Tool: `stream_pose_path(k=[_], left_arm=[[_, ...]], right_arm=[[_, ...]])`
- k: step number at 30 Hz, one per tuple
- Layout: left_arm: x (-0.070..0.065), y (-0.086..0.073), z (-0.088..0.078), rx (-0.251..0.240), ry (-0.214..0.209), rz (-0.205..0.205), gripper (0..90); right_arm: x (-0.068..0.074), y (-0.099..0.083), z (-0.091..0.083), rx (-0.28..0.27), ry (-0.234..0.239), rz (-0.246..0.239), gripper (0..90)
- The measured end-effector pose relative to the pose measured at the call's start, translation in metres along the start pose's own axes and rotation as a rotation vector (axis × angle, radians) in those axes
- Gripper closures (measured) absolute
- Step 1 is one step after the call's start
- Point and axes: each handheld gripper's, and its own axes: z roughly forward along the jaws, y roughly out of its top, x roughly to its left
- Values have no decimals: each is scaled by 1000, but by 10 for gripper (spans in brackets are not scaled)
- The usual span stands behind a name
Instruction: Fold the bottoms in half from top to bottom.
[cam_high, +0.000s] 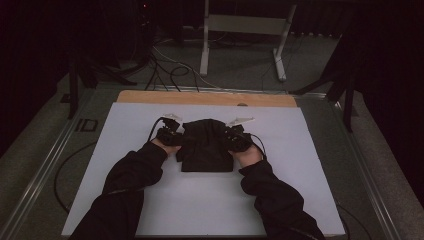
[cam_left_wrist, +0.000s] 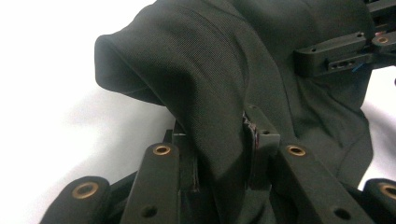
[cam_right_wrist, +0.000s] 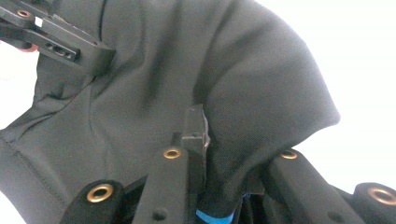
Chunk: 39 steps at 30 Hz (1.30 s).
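Observation:
A black cloth garment (cam_high: 207, 145) lies bunched and partly folded in the middle of the white tabletop (cam_high: 165, 205). My left gripper (cam_high: 172, 131) is at its left edge, and in the left gripper view my left gripper (cam_left_wrist: 218, 133) pinches a raised fold of the garment (cam_left_wrist: 210, 70). At the right edge is my right gripper (cam_high: 235, 134). In the right gripper view my right gripper (cam_right_wrist: 238, 140) is shut on a fold of the garment (cam_right_wrist: 187, 70), which drapes over one jaw. Each gripper view shows the other gripper farther off on the cloth.
The white sheet covers a wooden board whose bare far edge (cam_high: 200, 98) shows. Beyond the table stands a white metal frame (cam_high: 240, 25), with cables (cam_high: 170, 70) on the floor. The person's dark sleeves (cam_high: 130, 185) reach in from the near edge.

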Motion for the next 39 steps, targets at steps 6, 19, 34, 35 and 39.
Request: stream_pose_path(k=[6,19,34,35,39], left_arm=[[7,6,8,20,29,-3,700],[19,5,16,41,75,-37,585],[22,5,13,56,176,-37,378],[22,5,13,54,178,-39,366],[24,4,9,71,228,-30,328]], right_arm=[[-7,3,11,14,-7,12,758],[-15,2,29,50,-15,9,743],[-22,-1,32,73,-58,42,479],[-22,-1,31,75,-58,43,467],[-23,0,28,69,-66,45,422]])
